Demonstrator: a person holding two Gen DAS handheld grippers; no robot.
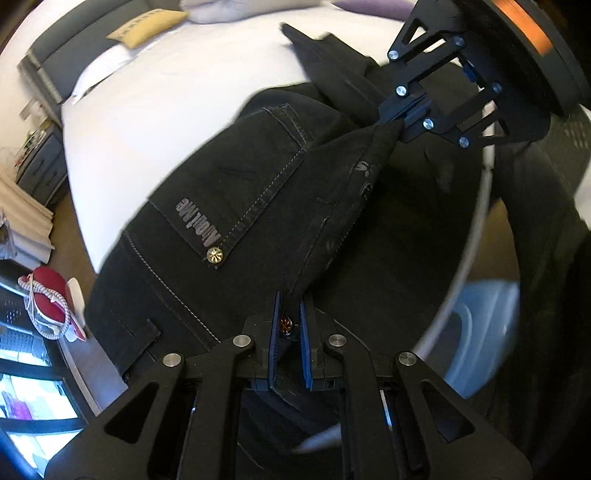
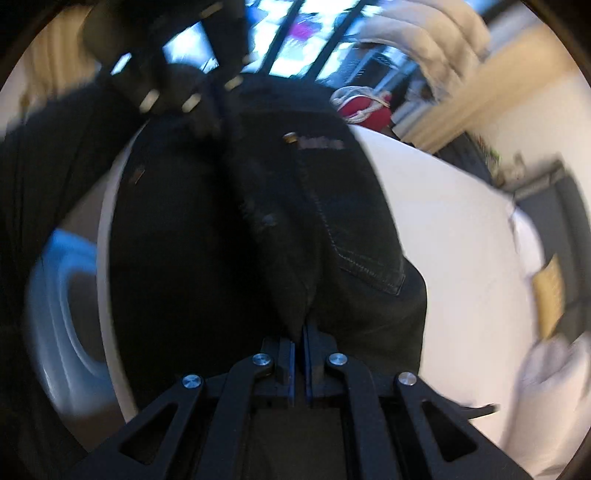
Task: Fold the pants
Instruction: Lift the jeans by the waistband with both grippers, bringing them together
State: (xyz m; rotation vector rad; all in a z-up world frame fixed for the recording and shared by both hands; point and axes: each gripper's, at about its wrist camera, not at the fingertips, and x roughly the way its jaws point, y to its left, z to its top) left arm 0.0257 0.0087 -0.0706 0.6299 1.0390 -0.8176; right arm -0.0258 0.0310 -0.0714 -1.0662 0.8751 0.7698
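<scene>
**A:** ok so the black pants (image 1: 229, 206) are heavy denim type stuff, pale contrast stitching along the seams, a brass rivet (image 1: 214, 254) at the pocket corner and a grey printed logo (image 1: 199, 225) just beside it. They're draped over the near edge of a bed (image 1: 177, 103) with a smooth white sheet.

**B:** and the grippers?

**A:** Both clamped on the fabric. The left gripper (image 1: 289, 314) has its blue-padded fingers (image 1: 275, 332) closed on a bunched fold, with a second rivet peeking out between them. The right gripper (image 1: 400, 118) shows at the far right in the left wrist view, pinching another corner so the cloth pulls up into a taut peak between the two. From its own camera the right gripper (image 2: 300, 332) has its fingers nearly together on a dark fold of cloth, though that view is pretty blurry.

**B:** what's the room like?

**A:** Bedroom. Mustard cushion (image 1: 147, 27) and white pillows (image 1: 103, 70) at the far end against a grey headboard (image 1: 74, 48), grey drawer unit (image 1: 40, 170) at left, a red-and-white thing (image 1: 51, 295) near the window (image 1: 26, 369). Pale blue tub (image 1: 476, 339) sits low on the right, past the bed's rounded edge.

**B:** room to move?

**A:** The sheet far of the pants is open and flat.
</scene>
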